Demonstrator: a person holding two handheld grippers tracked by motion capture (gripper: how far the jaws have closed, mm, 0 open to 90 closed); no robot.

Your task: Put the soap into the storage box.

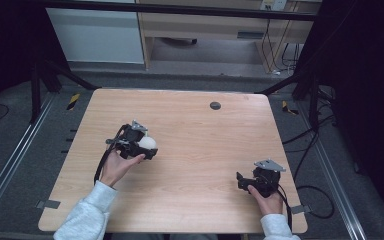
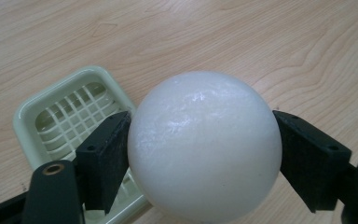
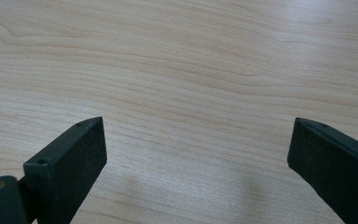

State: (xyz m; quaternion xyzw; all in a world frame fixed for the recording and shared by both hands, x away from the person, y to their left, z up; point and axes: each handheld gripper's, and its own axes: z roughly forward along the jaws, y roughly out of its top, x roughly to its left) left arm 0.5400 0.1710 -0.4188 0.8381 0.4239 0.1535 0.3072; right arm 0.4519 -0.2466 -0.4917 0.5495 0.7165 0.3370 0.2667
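The left tool (image 1: pixel 147 145) is clamped on a white ball (image 2: pixel 204 144), held over the left part of the table (image 1: pixel 200 130), above a pale green slotted tray (image 2: pixel 70 121). The right tool (image 1: pixel 240 180) rests near the right edge, jaws apart.

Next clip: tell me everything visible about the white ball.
The ball is a plain white sphere, smooth and slightly glossy, with faint highlights on top and a waxy or plastic look; no markings or seams show. It sits between the two black pads of the left gripper, which press on its opposite sides. Behind and below it lies a pale green slotted tray on the wooden table; whether the ball touches the tray cannot be told. In the high view it shows left of the table's centre.
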